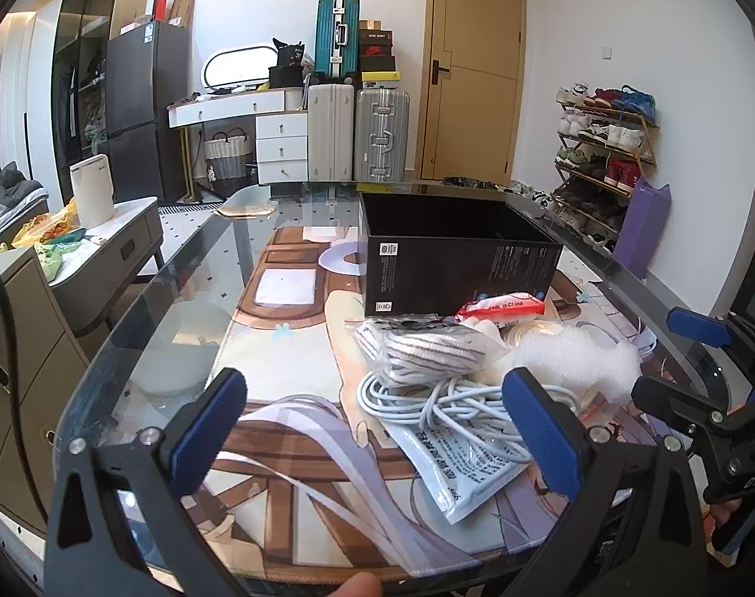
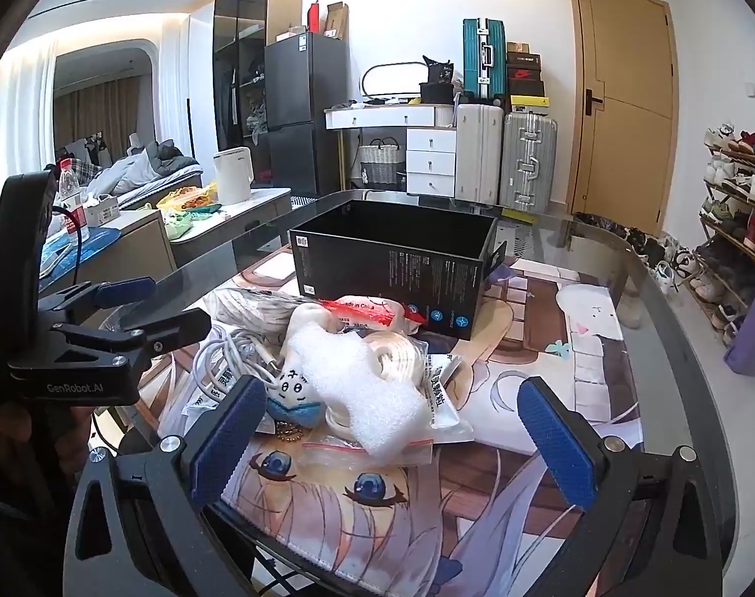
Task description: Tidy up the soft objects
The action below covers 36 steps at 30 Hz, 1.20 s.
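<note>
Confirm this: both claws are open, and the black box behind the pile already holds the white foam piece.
Not quite. The black box looks empty; the right wrist view shows the white foam piece still on the pile in front of it. Both the left claw and right claw are open.

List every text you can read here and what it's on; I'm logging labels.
"GenRobot.AI": left tongs body.
"Made in China", partly hidden: red-and-white packet.
"DAS", cut off: right tongs body.
Black box print, white bag Chinese text, shoebox logos: too small or blurred.
</note>
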Tool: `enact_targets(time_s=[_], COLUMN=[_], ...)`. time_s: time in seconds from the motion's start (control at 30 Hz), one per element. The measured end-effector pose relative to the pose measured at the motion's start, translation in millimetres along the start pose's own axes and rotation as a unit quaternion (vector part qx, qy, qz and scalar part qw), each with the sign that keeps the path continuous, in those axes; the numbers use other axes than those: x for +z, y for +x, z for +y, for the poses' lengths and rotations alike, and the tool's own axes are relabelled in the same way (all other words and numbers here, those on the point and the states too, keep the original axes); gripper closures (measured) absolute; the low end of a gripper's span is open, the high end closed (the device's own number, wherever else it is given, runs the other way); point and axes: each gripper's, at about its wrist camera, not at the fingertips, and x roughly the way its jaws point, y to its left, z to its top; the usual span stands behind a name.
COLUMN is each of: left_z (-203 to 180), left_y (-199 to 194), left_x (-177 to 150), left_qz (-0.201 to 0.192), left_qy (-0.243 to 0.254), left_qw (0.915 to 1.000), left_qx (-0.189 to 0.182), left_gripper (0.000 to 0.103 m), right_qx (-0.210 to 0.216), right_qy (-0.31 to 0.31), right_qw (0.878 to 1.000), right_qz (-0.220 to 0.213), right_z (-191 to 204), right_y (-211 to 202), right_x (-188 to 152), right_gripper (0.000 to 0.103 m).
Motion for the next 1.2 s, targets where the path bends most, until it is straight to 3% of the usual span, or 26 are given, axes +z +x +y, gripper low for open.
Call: enact_targets(time_s=[1.2], left_z=[-1.8], left_y=[-7.1], left_x=[3.0], left_qz=[-0.008], left_qy=[0.004], left_qw=[1.0000], left_qx=[-0.001], left_gripper=[0.000], right_qx=[0.004], right_qy=[-0.014], right_qw=[1.000], right_qz=[-0.003], right_z=[-0.8], right_y=[2.0], right_x=[2.4], right_gripper=[0.000])
